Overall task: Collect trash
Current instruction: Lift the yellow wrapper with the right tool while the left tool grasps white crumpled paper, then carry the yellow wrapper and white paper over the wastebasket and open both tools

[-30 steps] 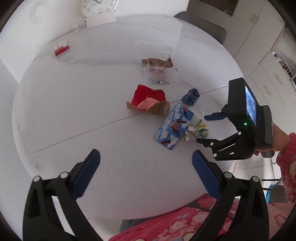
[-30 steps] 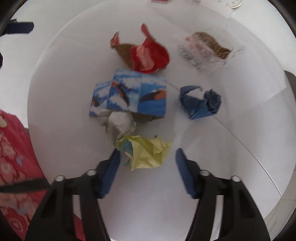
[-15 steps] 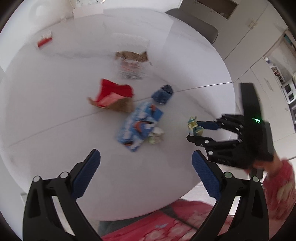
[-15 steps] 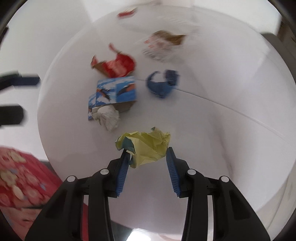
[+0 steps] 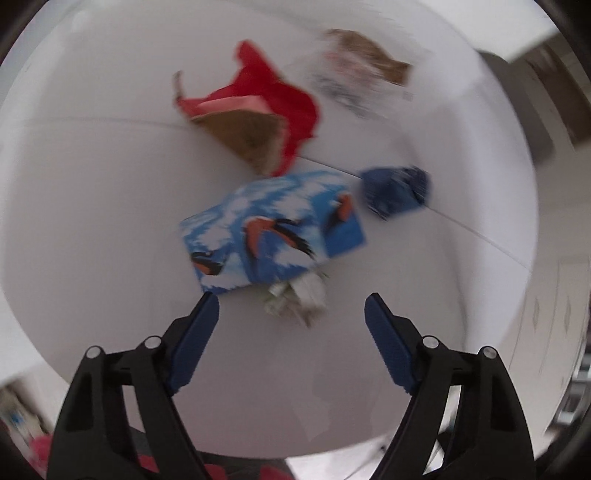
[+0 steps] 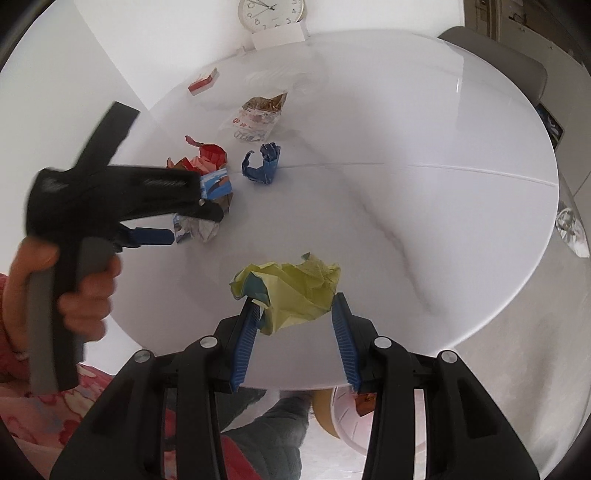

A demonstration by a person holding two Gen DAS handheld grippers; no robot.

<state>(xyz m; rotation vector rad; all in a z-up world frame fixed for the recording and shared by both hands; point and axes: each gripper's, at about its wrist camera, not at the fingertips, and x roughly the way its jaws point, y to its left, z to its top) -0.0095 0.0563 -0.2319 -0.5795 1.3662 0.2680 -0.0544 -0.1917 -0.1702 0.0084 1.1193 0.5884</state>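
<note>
right gripper (image 6: pixel 293 308) has its fingers (image 6: pixel 246 328) clamped on a crumpled yellow-green paper wad (image 6: pixel 291 286), held up off the round white tabletop (image 6: pixel 406 184), above its near edge. left gripper (image 5: pixel 291 308) is spread wide with nothing between the fingers (image 5: pixel 195 332), hovering low just short of a crumpled white paper ball (image 5: pixel 299 299). that ball is tucked against the near edge of a flattened blue carton with orange birds printed on it (image 5: pixel 273 229). past the carton there's a torn red and brown cardboard wrapper (image 5: pixel 258 118), a scrunched dark blue paper scrap (image 5: pixel 395 190) off to the right, and a clear plastic snack bag (image 5: pixel 362 74) further back. the left view is pretty blurry. a round white wall clock (image 6: pixel 271 11) leans behind the tabletop.
</note>
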